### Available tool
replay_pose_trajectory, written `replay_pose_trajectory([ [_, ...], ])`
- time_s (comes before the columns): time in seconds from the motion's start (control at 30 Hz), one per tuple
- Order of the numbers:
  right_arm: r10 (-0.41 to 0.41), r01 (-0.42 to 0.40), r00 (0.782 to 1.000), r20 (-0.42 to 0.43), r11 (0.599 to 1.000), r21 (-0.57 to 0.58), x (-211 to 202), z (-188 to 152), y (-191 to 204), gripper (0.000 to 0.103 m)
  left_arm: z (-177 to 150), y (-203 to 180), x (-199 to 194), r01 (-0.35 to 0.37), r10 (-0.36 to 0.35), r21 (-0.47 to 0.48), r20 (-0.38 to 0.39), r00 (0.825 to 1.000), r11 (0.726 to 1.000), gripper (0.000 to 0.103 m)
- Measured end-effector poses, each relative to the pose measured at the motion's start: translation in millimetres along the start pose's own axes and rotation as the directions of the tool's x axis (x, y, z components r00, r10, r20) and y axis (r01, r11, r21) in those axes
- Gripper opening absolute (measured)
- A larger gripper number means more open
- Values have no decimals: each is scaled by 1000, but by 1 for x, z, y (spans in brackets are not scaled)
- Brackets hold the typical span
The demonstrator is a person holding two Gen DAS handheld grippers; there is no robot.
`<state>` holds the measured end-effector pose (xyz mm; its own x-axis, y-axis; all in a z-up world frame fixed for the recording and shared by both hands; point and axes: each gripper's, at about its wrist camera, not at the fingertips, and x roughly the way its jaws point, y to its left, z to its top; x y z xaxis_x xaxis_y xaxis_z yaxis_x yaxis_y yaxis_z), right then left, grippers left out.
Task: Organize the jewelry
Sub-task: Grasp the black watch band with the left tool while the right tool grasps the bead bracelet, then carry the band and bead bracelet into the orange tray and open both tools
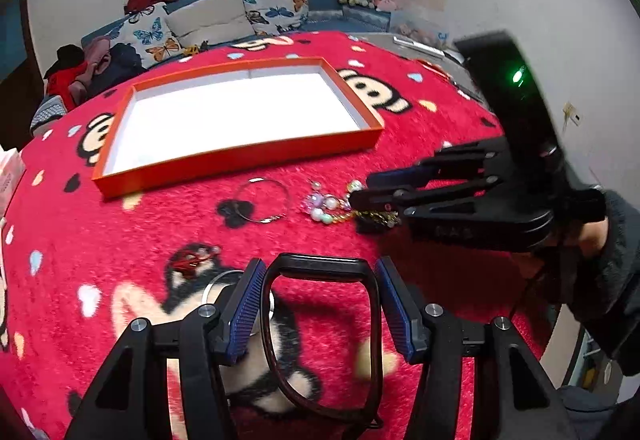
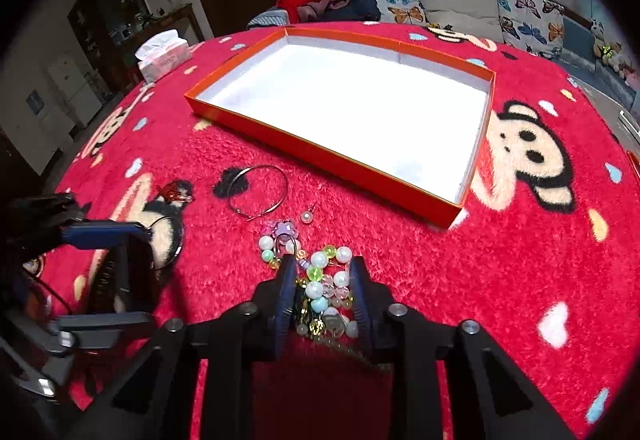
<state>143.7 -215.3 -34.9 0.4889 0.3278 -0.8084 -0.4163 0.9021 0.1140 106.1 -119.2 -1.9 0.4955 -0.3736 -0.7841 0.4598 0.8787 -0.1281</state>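
The left claw (image 1: 320,304) is angled steeply down over the worktop (image 1: 400,280), which is covered by a red cartoon-monkey blanket, and is clamped on a black band (image 1: 320,268), a watch-strap-like loop spanning the gap between its blue pads. The right claw (image 2: 324,304) is likewise pitched downward, its pads drawn in around a beaded bracelet cluster (image 2: 320,280) of pearl-like and coloured beads with a gold chain; the pads appear pressed against the beads on both sides. In the left wrist view, the right claw is seen at 3 o'clock, gripped by a hand (image 1: 592,236) in a dark fleece sleeve. One orange tray (image 2: 320,155) with a white interior lies empty at 12 o'clock of both claws. One thin silver bangle (image 2: 260,191) lies at 11 o'clock of the right claw, one loose pearl bead (image 2: 307,216) just beside it, and one small red ornament (image 2: 174,193) at 10 o'clock. One tissue pack (image 2: 162,55) stands near the far left edge.
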Motion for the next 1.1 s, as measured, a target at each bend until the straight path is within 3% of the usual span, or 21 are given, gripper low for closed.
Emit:
replay_pose_trajectory([
  [0.23,-43,43,999,5,999,-2,3,4,6,25,-2,16,-19,-5,6,-21,28,1000,1000,59],
  [0.5,-107,107,994,0,992,-62,7,6,21,12,-10,28,-34,-24,27,-52,44,999,998,59],
  [0.6,-114,114,993,3,991,-75,5,5,25,12,-13,34,-41,-32,36,-65,53,998,997,59],
  [0.9,-66,69,995,75,997,-36,-30,16,25,12,-9,51,-61,-62,71,-107,82,994,992,59],
  [1.1,-14,20,986,167,999,-35,-64,41,25,12,16,70,-83,-84,102,-134,133,986,987,59],
])
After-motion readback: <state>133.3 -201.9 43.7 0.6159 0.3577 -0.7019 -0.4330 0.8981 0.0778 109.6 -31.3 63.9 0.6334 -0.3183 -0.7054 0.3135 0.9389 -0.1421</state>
